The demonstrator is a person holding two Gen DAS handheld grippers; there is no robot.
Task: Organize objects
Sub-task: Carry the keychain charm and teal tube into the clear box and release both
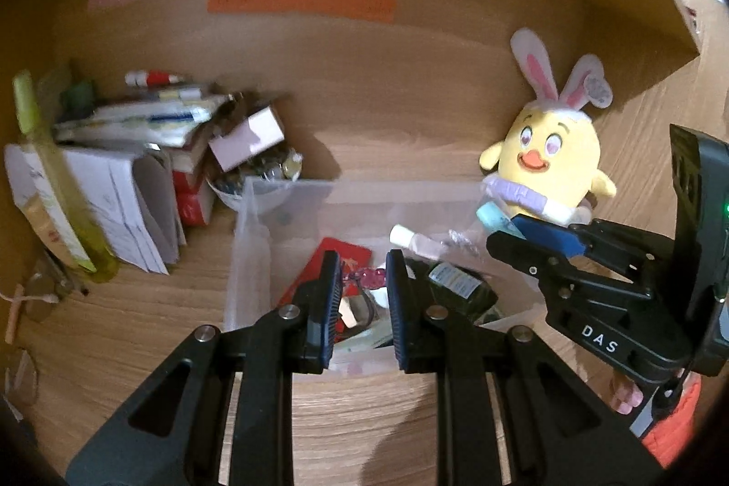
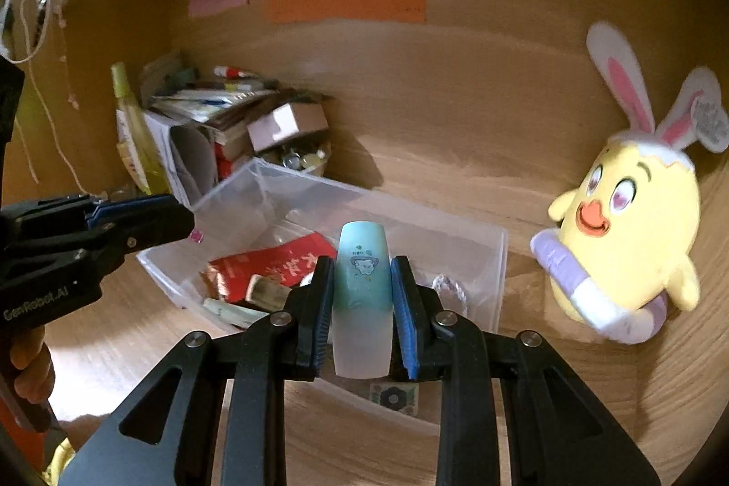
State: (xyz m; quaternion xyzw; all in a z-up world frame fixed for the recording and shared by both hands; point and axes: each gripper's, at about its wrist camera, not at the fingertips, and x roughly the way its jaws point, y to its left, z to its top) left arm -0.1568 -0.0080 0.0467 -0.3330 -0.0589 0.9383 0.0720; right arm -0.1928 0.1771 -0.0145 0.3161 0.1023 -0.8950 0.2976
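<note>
Teal-to-white tube glimpsed only by its tip at right, poking from right gripper over clear bin; left gripper clenched on small pink trinket, lower centre

Right wrist view: whole tube, cartoon print, clamped lower centre above bin; wooden shelf, plush chick at right
</note>
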